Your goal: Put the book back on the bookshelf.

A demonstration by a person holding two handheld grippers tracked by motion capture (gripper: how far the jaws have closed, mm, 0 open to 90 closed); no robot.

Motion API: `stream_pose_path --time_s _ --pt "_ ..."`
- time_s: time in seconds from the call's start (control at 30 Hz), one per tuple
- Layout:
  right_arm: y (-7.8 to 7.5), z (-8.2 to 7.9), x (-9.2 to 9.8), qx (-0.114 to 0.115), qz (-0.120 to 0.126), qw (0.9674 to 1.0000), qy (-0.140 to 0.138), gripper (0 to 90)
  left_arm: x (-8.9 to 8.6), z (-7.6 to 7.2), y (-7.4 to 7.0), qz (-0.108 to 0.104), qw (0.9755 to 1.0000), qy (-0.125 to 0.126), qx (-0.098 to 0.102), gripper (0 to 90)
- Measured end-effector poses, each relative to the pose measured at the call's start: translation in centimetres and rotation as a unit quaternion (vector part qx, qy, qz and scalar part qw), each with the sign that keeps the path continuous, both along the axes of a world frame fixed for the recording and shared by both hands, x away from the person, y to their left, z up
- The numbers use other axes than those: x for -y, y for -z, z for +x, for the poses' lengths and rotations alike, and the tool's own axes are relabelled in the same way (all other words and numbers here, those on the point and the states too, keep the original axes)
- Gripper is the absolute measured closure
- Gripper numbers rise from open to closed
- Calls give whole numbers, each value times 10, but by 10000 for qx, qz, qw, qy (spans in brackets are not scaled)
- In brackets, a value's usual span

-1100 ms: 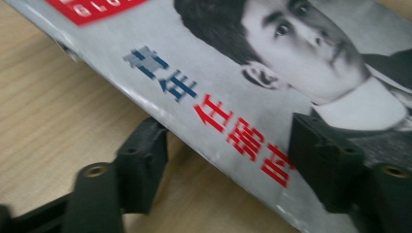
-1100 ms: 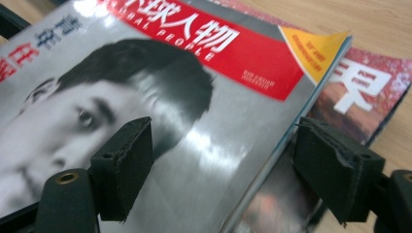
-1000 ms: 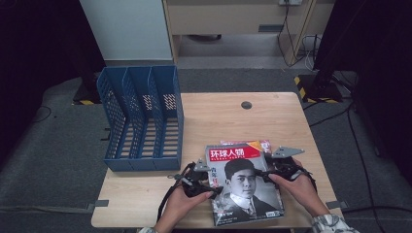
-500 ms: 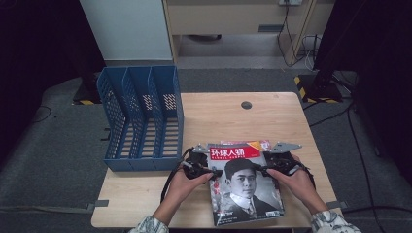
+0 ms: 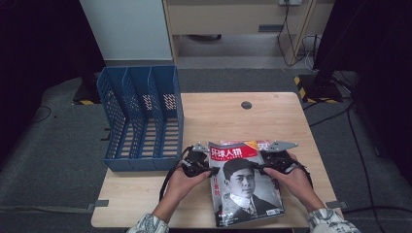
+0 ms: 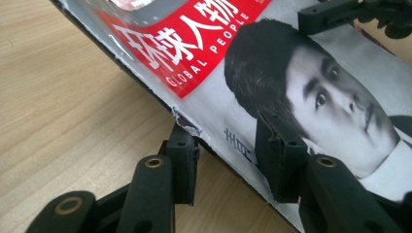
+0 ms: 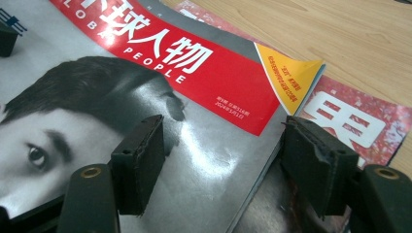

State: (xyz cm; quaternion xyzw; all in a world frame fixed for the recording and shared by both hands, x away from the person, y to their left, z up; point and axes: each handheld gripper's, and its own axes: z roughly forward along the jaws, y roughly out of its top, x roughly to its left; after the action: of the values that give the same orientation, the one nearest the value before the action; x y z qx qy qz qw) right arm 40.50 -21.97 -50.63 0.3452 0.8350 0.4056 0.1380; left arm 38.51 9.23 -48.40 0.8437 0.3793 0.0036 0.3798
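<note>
A magazine (image 5: 245, 187) with a red title band and a black-and-white portrait lies at the table's near right. It rests on a second, red-and-white magazine (image 5: 262, 144). My left gripper (image 5: 211, 170) is at its left edge. In the left gripper view the magazine (image 6: 301, 73) edge is raised and runs between the jaws (image 6: 226, 128), one below it and one on the cover. These jaws have just been closing. My right gripper (image 5: 265, 167) straddles the right edge (image 7: 223, 128). One pad (image 7: 138, 160) is over the cover and the other is over the lower magazine (image 7: 359, 116). Its jaws have also been closing, with a gap left.
A blue three-slot file rack (image 5: 141, 116) stands at the table's left side, its slots open upward. The wooden table (image 5: 218, 116) has a small round grommet (image 5: 246, 105) near its far edge. A person's hands and patterned sleeves come in from the bottom.
My left gripper has moved away from me along the magazine's left edge, toward the title band. The right gripper has edged slightly inward. The magazine stays in place.
</note>
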Motion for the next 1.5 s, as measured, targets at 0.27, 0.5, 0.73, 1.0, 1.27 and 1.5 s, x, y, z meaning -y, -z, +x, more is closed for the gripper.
stream_pose_path --time_s 0.27,0.5,0.73,1.0,1.27,1.5 --pt "1 3 -6 -6 61 10000 6 331 5 -13 4 -133 9995 124 -245 603" --pt "1 0 -7 36 -5 10000 5 327 3 -4 4 150 9999 -69 -46 386" --pt "4 -6 -3 68 122 9999 19 331 -10 2 -4 332 9986 -378 145 269" --pt "5 -8 -2 108 161 9998 40 329 -15 3 -22 386 9969 -455 506 242" --pt "6 -9 -2 125 182 9997 41 329 2 25 -26 551 9967 -242 552 217" --pt "6 -9 -1 135 199 9997 49 329 18 49 -19 768 9963 -196 343 209"
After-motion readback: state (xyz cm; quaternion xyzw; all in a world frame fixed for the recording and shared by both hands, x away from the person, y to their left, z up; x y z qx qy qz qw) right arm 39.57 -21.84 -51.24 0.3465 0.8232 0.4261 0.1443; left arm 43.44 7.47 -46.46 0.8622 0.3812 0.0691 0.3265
